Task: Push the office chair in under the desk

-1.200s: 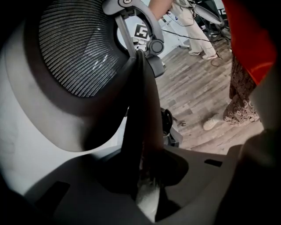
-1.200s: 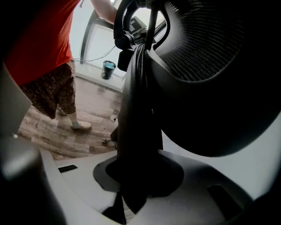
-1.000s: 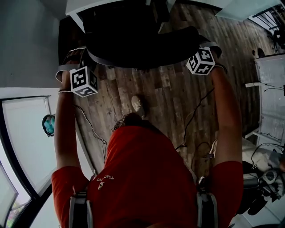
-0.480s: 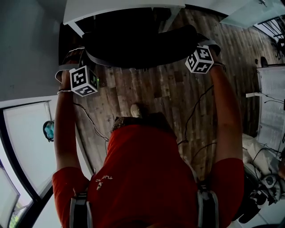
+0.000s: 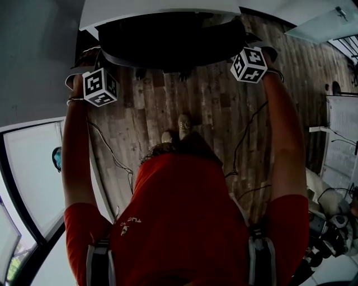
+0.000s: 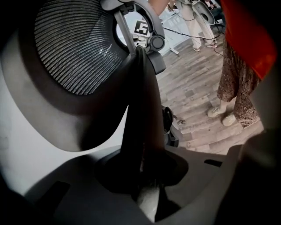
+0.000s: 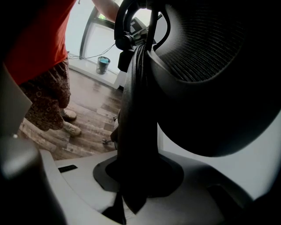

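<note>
Your left gripper (image 6: 142,184) & right gripper (image 7: 131,184) stay clamped, part-closed, on the back rim of the chair (image 5: 168,42), which has rolled further under the desk (image 5: 156,8) vs. a sec ago, so it's nearly in.

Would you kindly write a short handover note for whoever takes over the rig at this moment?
Left claw: shut on the left edge of the office chair backrest.
Right claw: shut on the backrest's right edge.
Position: the chair stands at the white desk, partly under its edge; the backrest juts out on the near side.
Done: chair gripped on both sides and lined up with the desk.
Left: probably push forward until the backrest nears the desk edge, then open both claws.
</note>
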The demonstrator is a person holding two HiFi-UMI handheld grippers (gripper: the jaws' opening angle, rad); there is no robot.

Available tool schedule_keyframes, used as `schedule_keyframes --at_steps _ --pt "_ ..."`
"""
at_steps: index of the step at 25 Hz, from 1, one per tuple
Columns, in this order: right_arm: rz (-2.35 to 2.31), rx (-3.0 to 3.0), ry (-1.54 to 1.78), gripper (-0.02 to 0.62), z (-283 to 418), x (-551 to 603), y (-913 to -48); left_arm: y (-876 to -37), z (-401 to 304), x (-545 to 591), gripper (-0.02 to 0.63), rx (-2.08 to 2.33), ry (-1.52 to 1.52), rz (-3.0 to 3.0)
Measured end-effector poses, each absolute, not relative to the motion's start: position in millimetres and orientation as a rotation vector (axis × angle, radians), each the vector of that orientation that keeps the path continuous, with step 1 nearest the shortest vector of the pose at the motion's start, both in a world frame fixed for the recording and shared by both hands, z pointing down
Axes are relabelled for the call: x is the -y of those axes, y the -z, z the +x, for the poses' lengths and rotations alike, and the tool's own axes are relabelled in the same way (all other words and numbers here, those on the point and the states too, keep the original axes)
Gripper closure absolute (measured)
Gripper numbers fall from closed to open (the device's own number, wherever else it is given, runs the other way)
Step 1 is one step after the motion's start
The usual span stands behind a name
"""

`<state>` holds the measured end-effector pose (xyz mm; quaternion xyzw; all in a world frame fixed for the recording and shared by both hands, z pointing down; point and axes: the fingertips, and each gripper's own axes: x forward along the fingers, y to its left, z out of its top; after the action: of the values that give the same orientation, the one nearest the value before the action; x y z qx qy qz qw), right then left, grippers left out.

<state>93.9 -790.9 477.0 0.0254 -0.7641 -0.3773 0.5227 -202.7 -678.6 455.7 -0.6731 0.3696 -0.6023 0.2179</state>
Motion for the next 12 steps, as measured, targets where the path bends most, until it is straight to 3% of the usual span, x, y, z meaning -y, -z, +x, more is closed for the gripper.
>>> schedule_keyframes --at_steps 12 --pt "-0.004 1.852 0.883 0.500 67.2 912.7 -503.2 -477.1 -232.2 799.4 0.492 -1.070 1.786 -1.863"
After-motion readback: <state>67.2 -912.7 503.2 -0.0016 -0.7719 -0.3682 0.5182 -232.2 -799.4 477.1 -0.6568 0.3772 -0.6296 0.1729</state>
